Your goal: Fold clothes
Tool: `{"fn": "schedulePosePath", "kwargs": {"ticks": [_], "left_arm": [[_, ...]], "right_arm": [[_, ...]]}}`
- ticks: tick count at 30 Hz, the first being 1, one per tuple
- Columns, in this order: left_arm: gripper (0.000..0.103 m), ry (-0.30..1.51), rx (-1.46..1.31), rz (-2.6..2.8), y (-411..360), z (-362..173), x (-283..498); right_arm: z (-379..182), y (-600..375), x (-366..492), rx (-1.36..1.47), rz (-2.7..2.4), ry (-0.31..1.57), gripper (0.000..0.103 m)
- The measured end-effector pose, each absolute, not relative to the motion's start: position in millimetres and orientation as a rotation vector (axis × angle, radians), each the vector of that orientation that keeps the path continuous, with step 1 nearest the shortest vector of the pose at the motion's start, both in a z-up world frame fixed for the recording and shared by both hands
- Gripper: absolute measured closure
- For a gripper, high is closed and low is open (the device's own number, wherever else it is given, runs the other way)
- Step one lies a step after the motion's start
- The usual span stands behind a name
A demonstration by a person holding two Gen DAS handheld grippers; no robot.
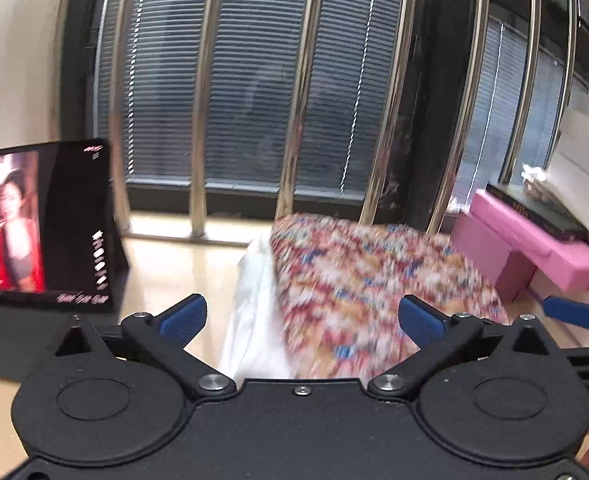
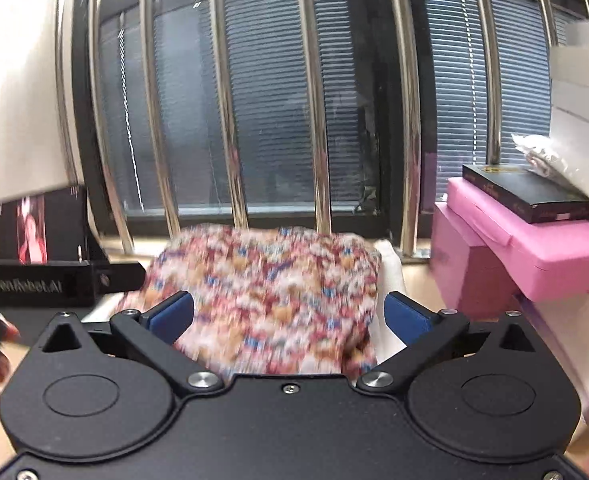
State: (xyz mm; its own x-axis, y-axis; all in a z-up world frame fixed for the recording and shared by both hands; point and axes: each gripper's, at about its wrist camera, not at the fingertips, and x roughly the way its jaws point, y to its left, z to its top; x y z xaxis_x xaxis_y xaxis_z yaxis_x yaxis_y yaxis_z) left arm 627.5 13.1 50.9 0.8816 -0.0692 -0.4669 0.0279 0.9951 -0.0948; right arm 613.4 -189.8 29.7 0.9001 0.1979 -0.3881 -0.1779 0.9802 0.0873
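A floral garment in red, orange and blue with a white lining lies bunched on the pale wooden table, blurred by motion. My left gripper stands open just before it, blue pads wide apart and nothing pressed between them. The same floral garment fills the middle of the right wrist view. My right gripper is open too, its pads on either side of the cloth's near edge and clear of it. The left gripper's body shows at that view's left edge.
A tablet playing a video stands at the left. Pink boxes with a black box on top sit at the right, white boxes behind them. Metal window bars and blinds close off the back.
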Motion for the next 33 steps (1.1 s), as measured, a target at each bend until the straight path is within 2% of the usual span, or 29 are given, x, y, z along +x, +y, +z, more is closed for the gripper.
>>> {"fn": "schedulePosePath", "kwargs": {"ticks": [5, 16, 33], "left_arm": [[0.0, 0.525, -0.013, -0.015, 17, 44, 587], [0.0, 0.603, -0.046, -0.01, 40, 42, 497], [0.0, 0.604, -0.094, 0.017, 48, 39, 357]], "right_arm": [[25, -179, 582, 0.028, 0.171, 0.464, 0.001], [-1, -173, 504, 0.077, 0.119, 0.601, 0.001], [1, -161, 370, 0.099, 0.117, 0.596, 0.001]]}}
